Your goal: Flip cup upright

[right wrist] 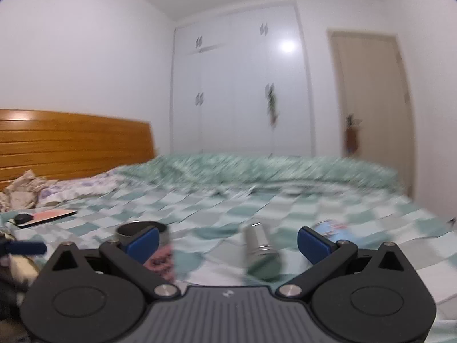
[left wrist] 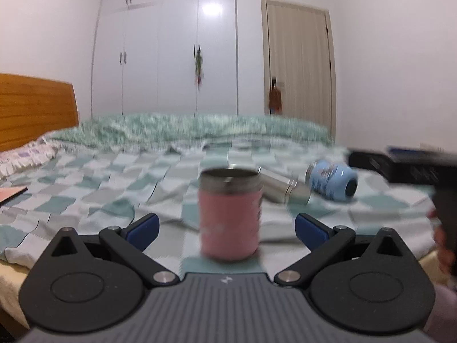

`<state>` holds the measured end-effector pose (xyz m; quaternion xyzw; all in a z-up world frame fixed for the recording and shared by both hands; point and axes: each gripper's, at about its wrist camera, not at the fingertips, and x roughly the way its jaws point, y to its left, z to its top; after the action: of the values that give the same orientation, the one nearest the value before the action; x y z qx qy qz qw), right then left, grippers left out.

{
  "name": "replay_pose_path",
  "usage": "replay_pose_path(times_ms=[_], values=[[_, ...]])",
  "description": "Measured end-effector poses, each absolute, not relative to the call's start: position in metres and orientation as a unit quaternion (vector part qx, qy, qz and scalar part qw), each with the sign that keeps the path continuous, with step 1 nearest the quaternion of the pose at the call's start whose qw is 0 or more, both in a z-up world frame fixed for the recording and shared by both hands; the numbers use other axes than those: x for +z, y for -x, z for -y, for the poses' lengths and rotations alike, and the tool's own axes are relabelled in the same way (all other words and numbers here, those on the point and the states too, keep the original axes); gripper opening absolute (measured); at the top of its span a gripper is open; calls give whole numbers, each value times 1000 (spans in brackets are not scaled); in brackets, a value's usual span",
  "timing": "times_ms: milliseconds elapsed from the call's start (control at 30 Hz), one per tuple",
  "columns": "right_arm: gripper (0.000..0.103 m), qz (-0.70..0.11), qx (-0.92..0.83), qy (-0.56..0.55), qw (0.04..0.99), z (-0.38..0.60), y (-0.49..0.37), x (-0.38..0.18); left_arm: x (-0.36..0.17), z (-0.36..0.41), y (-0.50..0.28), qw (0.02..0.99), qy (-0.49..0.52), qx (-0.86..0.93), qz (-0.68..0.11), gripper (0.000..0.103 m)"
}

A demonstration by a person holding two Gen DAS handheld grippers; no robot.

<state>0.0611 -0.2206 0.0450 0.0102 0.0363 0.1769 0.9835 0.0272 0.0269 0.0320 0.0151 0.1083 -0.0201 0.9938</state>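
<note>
A pink cup (left wrist: pixel 230 214) with a steel rim stands upright on the checked bedspread, between the wide-open fingers of my left gripper (left wrist: pixel 227 228), which do not touch it. Behind it a steel cup (left wrist: pixel 285 188) and a light blue cup (left wrist: pixel 332 183) lie on their sides. In the right wrist view my right gripper (right wrist: pixel 228 243) is open and empty. The steel cup (right wrist: pixel 261 253) lies between its fingers. The pink cup (right wrist: pixel 157 251) stands behind its left finger and the blue cup (right wrist: pixel 332 228) lies behind its right finger.
A green-and-white checked bedspread (left wrist: pixel 114 188) covers the bed, with a rolled green quilt (left wrist: pixel 200 128) at the far side. A wooden headboard (right wrist: pixel 71 145) is at the left. A pink book (right wrist: pixel 48 215) lies at the left. White wardrobes (left wrist: pixel 165 51) and a door (left wrist: pixel 300 57) stand behind.
</note>
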Motion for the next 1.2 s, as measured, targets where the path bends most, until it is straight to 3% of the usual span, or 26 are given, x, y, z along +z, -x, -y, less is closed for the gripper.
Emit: replay_pose_path(times_ms=[433, 1200], values=[[103, -15, 104, -5, 994, 271, -14, -4, 3, 29, -30, 998, -27, -11, -63, 103], [103, -12, 93, -6, 996, 267, -6, -11, -10, 26, -27, 998, -32, 6, -49, 103]])
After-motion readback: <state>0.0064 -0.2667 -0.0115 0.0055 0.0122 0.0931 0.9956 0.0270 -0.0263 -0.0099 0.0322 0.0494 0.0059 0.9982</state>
